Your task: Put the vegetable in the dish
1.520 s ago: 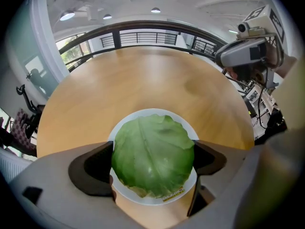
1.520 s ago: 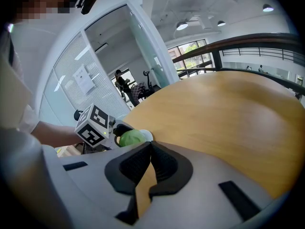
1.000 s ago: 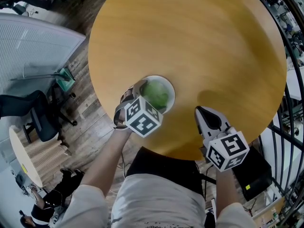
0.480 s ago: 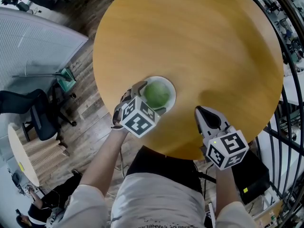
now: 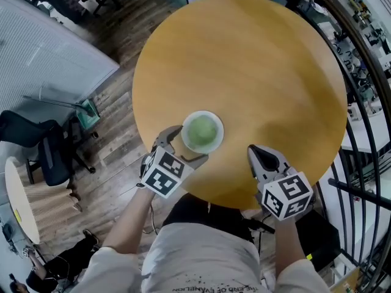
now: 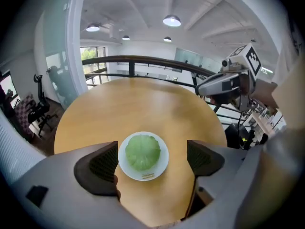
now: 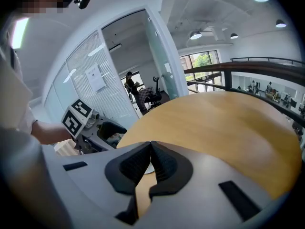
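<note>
A round green vegetable lies in a small white dish near the front edge of the round wooden table. My left gripper is open just short of the dish, with the dish seen between its jaws and nothing held. At the table's front right, my right gripper is shut with its pads pressed together and empty. In the right gripper view a sliver of the dish shows behind the pads.
A dark railing curves round the table's right side. On the wooden floor to the left stand a black office chair and a white partition. A small round table is at the far left.
My left gripper has drawn back from the dish toward the table's edge, leaving the vegetable in it. The right gripper has stayed where it was.
</note>
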A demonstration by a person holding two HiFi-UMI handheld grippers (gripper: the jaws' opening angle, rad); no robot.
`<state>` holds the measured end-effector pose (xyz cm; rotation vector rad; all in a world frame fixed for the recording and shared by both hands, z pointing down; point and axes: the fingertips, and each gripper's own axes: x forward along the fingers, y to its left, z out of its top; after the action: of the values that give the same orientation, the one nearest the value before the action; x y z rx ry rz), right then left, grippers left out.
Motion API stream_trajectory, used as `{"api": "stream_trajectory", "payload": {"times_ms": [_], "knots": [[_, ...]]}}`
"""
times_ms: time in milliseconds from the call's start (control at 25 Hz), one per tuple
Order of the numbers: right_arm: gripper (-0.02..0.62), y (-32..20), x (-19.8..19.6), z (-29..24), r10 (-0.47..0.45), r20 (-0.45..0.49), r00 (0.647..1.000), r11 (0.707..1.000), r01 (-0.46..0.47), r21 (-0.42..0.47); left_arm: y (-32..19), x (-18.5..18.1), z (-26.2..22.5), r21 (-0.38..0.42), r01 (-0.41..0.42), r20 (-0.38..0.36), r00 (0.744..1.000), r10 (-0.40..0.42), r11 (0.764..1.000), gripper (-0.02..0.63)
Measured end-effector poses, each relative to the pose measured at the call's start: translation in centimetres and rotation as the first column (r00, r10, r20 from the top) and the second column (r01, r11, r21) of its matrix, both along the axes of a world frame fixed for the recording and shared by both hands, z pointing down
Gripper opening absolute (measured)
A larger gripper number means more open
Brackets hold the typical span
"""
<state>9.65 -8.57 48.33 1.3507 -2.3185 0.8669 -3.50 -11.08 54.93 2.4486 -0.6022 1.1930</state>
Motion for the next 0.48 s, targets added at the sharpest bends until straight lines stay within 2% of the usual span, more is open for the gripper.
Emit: {"api": "stream_trajectory", "payload": {"times_ms": [120, 200, 320, 480], "knots": [[0.025, 0.6, -0.4, -1.3, -0.003, -0.012, 1.0, 1.0, 0.003, 0.025, 0.4, -0.2, -3.3, 0.043, 0.037, -0.082, 0.996, -0.034, 0.998, 0.399], [0.025, 0.8, -1.0, -2.6, -0.011, -0.021, 1.0, 0.999, 0.011, 0.045, 0.3, -0.9, -5.4, 0.074, 0.077, -0.127, 0.99, -0.067, 0.994, 0.365], [0.025, 2.1, -1.7, -4.1, -0.024, -0.029, 0.999, 0.998, 0.026, 0.062, 1.3, -1.9, -7.9, 0.114, 0.14, -0.168, 0.978, -0.12, 0.984, 0.25], [0.025, 3.1, -2.4, -6.1, -0.019, -0.042, 0.999, 0.997, 0.022, 0.076, 2.9, -3.4, -10.9, 0.163, 0.204, -0.197, 0.965, -0.171, 0.965, 0.164]]}}
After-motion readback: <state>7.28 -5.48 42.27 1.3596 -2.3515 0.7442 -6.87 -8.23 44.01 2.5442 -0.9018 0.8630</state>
